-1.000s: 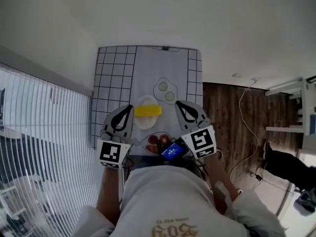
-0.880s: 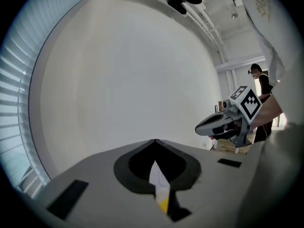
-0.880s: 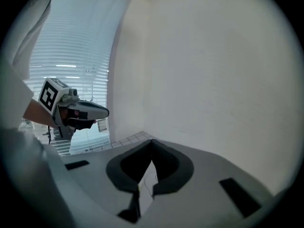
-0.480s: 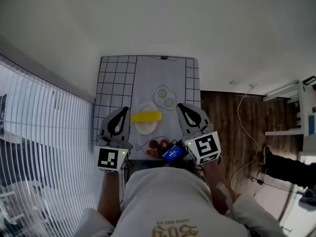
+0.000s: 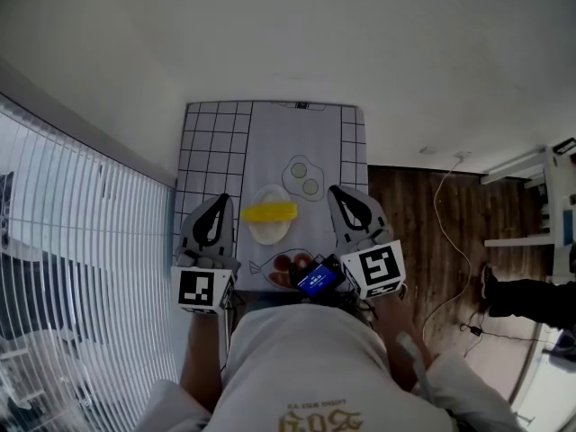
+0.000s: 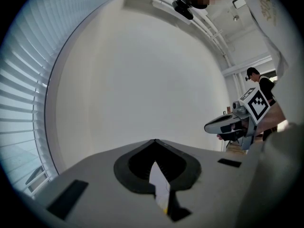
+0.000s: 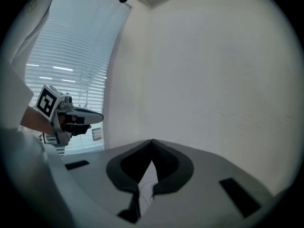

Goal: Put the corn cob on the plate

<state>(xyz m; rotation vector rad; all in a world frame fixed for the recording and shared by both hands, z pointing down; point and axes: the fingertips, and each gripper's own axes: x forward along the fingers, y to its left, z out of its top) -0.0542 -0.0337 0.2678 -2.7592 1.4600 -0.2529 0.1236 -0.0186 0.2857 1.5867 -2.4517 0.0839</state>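
Lying on plate [image 5: 268,233]: corn cob [image 5: 268,211]; left gripper [image 5: 220,203], right gripper [image 5: 338,194] jaws closed, empty; shirt print [image 5: 317,418] illegible.

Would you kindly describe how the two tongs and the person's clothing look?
Both the left tongs and right tongs are pale grey shells tapering to a point, with black teardrop-shaped insets. Each carries a white cube printed with black square markers. The person wears a white top.

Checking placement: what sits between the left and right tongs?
In the head view, the plate with the corn cob lying across it sits between the left tongs and right tongs, apart from both.
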